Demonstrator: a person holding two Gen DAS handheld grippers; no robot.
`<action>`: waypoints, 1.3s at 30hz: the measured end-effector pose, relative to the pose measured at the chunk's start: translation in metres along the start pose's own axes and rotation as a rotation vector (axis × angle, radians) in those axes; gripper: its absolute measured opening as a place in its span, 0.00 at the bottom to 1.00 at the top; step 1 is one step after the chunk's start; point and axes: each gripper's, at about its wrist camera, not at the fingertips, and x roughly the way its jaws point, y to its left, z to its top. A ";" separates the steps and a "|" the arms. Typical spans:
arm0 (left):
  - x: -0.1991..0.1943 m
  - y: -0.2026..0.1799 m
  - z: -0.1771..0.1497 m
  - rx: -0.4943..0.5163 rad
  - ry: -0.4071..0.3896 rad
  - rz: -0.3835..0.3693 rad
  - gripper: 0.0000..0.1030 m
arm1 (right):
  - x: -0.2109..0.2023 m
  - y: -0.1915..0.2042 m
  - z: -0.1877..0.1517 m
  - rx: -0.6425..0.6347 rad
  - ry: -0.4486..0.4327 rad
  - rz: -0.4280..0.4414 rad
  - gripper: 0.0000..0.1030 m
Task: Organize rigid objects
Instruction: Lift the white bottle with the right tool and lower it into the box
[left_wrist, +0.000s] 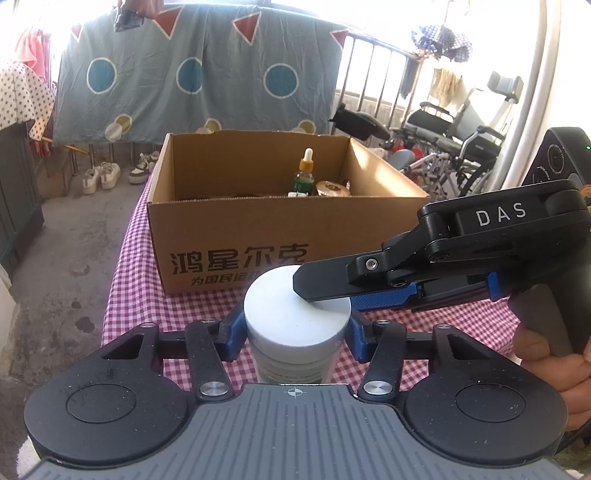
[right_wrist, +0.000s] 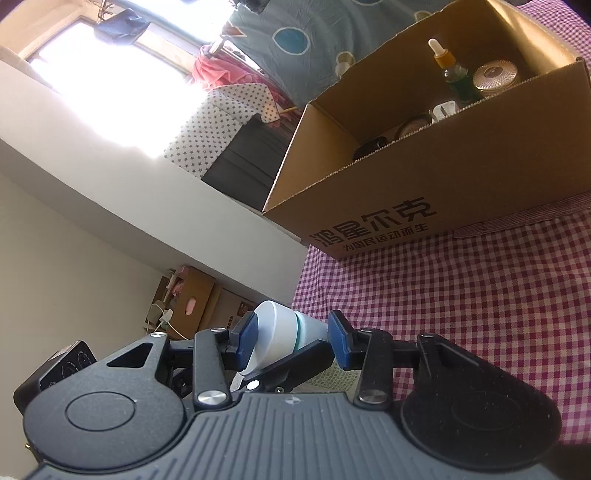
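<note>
A white-lidded jar (left_wrist: 295, 317) stands on the checked cloth in front of the cardboard box (left_wrist: 229, 225). My left gripper (left_wrist: 293, 332) is shut on the jar's sides just under the lid. My right gripper (left_wrist: 325, 291) comes in from the right, turned on its side, one finger over the lid's top. In the right wrist view the jar (right_wrist: 280, 336) lies between my right gripper's (right_wrist: 291, 339) blue pads, which hold it top and bottom. The box (right_wrist: 424, 184) holds a dropper bottle (left_wrist: 304, 173) and a round gold tin (left_wrist: 332, 189).
The table has a red-and-white checked cloth (left_wrist: 155, 306) whose left edge drops to a concrete floor. A wheelchair (left_wrist: 454, 147) and railing stand at the right behind the table. A patterned sheet (left_wrist: 199, 74) hangs behind the box. Shoes (left_wrist: 101, 177) lie on the floor.
</note>
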 end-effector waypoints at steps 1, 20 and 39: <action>-0.003 -0.002 0.005 0.005 -0.007 0.001 0.51 | -0.004 0.005 0.004 -0.012 -0.009 0.007 0.44; 0.059 -0.055 0.156 0.111 -0.116 -0.140 0.51 | -0.089 0.025 0.146 -0.194 -0.254 -0.079 0.45; 0.174 -0.061 0.137 0.121 0.167 -0.164 0.54 | -0.042 -0.112 0.160 0.011 -0.173 -0.172 0.44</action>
